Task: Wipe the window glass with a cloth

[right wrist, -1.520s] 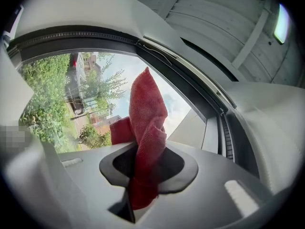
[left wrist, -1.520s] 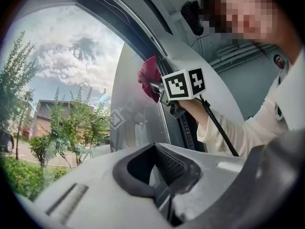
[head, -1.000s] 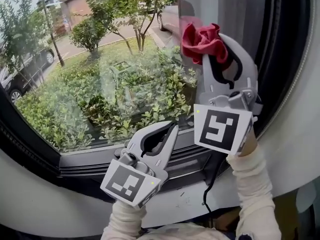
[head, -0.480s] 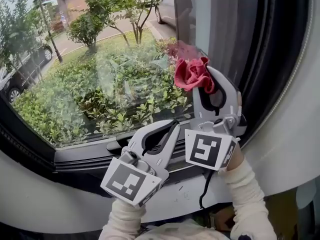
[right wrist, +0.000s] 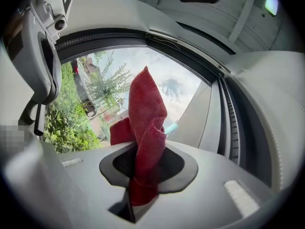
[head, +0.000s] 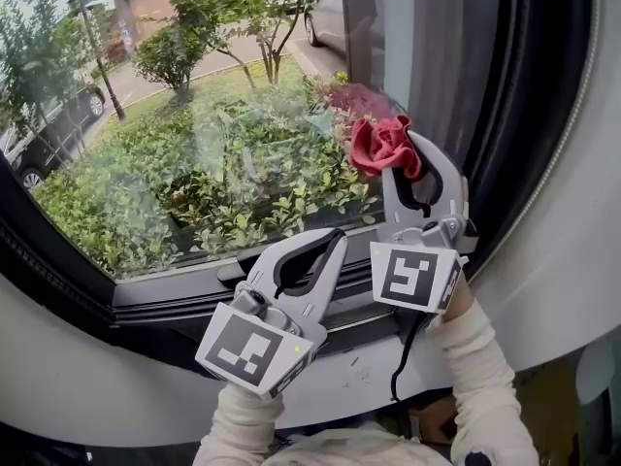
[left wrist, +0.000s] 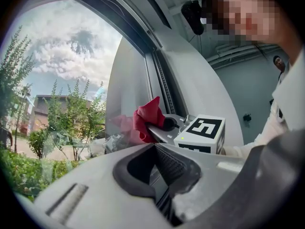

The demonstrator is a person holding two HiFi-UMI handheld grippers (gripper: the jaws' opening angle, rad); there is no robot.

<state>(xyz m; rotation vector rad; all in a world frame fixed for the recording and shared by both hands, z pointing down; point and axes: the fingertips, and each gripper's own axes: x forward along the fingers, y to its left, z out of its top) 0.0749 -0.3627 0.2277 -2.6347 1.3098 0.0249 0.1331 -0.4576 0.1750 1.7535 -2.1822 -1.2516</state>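
Observation:
The window glass [head: 194, 134] fills the upper left of the head view, with greenery behind it. A crumpled red cloth [head: 385, 145] is pressed to the glass near its lower right corner. My right gripper [head: 396, 158] is shut on the cloth and points up at the pane. In the right gripper view the red cloth [right wrist: 146, 123] stands up out of the closed jaws of the right gripper [right wrist: 147, 148], in front of the glass [right wrist: 90, 94]. My left gripper [head: 333, 244] rests lower, near the sill, shut and empty. The left gripper view shows the cloth [left wrist: 147, 118] just beyond the left gripper [left wrist: 153, 146].
A black window frame [head: 175, 294] runs under the glass, and a thick black upright [head: 529, 115] bounds it on the right. White curved wall [head: 116, 396] lies below. A black cable [head: 402, 357] hangs under the right gripper. Shrubs, trees and a parked car [head: 39, 134] are outside.
The right gripper has carried the cloth down the glass from high on the pane to near its lower right corner. The left gripper has barely moved.

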